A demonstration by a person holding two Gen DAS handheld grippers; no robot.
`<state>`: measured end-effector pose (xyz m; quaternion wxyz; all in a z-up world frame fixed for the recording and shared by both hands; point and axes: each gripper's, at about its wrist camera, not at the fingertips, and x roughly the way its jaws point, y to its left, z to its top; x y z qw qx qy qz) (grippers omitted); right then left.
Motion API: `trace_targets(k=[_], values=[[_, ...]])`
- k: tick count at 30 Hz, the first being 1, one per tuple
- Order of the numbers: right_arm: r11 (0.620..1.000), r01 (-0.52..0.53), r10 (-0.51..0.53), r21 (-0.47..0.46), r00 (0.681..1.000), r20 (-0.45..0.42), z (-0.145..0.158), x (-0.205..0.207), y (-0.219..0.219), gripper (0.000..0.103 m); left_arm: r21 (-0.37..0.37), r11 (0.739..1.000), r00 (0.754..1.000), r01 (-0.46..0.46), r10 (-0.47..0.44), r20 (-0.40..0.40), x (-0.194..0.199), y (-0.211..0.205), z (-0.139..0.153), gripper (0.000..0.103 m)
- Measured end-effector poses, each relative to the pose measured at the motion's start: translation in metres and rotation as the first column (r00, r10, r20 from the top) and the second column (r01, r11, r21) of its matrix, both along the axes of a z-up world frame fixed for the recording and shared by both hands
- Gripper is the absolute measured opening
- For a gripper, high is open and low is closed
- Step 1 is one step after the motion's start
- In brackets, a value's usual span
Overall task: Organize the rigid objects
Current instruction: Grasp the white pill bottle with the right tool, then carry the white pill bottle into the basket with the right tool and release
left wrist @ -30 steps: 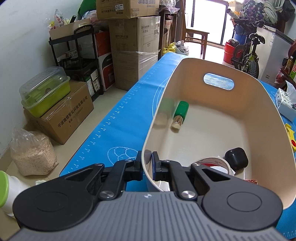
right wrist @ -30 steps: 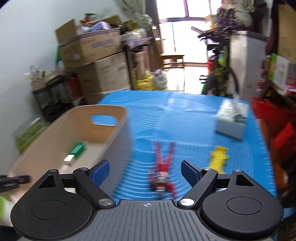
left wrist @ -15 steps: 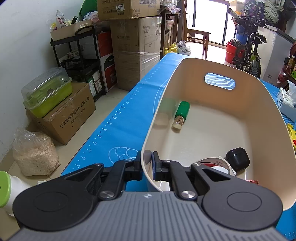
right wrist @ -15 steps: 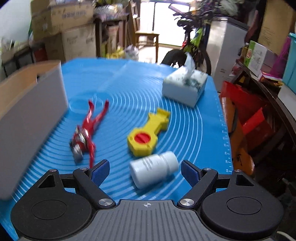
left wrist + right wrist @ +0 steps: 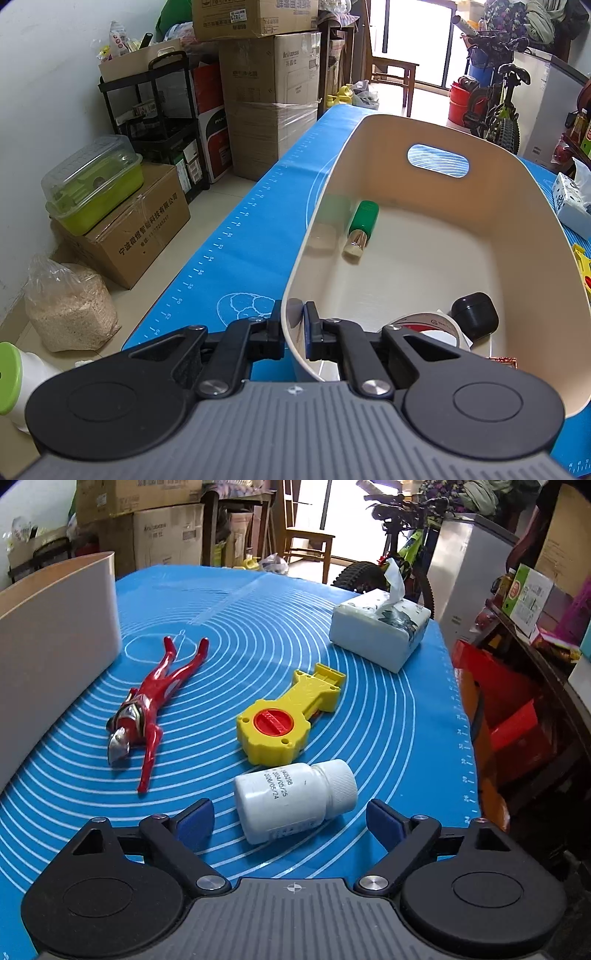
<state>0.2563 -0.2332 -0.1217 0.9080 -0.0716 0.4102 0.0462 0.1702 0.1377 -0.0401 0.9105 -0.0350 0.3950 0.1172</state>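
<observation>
**Bin pinched on the left, bottle framed on the right**

We see the left gripper (image 5: 294, 328) with its fingers closed on the near rim of the cream bin (image 5: 524, 206), one finger outside the wall and one inside. In the bin lie a green-capped bottle (image 5: 362, 229), a roll of tape (image 5: 430, 326) and a black cap (image 5: 474, 315) beside it. The bin sits on the blue mat (image 5: 258, 602) covering the surface. The right gripper (image 5: 291, 818) hovers with its fingers spread wide and gripping nothing. A white pill bottle (image 5: 295, 799) lies on its side between them, touching neither. Just beyond it rests a yellow toy (image 5: 288, 716), with a red figure (image 5: 151, 701) lying near the bin wall and a tissue pack (image 5: 380, 631) farther back.
</observation>
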Motion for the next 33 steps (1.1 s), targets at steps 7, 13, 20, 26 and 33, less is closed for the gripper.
trace_targets(k=[7,13,20,26,33], values=[[0.999,-0.042,0.042,-0.007,0.998,0.044,0.001,-0.002,0.006,0.068,-0.001,1.0,1.0,-0.001,0.001,0.0,0.0,0.0,0.0,0.012],[0.997,-0.063,0.066,-0.048,0.996,0.058,0.004,-0.004,0.013,0.066,-0.001,1.0,1.0,0.001,-0.001,0.0,0.0,-0.001,0.0,0.012],[0.995,-0.068,0.073,-0.076,0.995,0.069,0.007,-0.005,0.017,0.066,-0.003,1.0,1.0,-0.001,0.001,0.0,0.0,-0.001,0.0,0.012],[0.997,-0.052,0.06,-0.065,0.99,0.126,0.023,-0.008,0.02,0.066,-0.005,1.0,1.0,0.0,0.0,0.0,0.0,-0.003,0.0,0.012],[0.998,-0.018,0.031,-0.066,0.98,0.197,0.055,-0.013,0.035,0.066,-0.007,1.0,1.0,0.0,0.0,0.002,0.0,-0.005,0.0,0.012]])
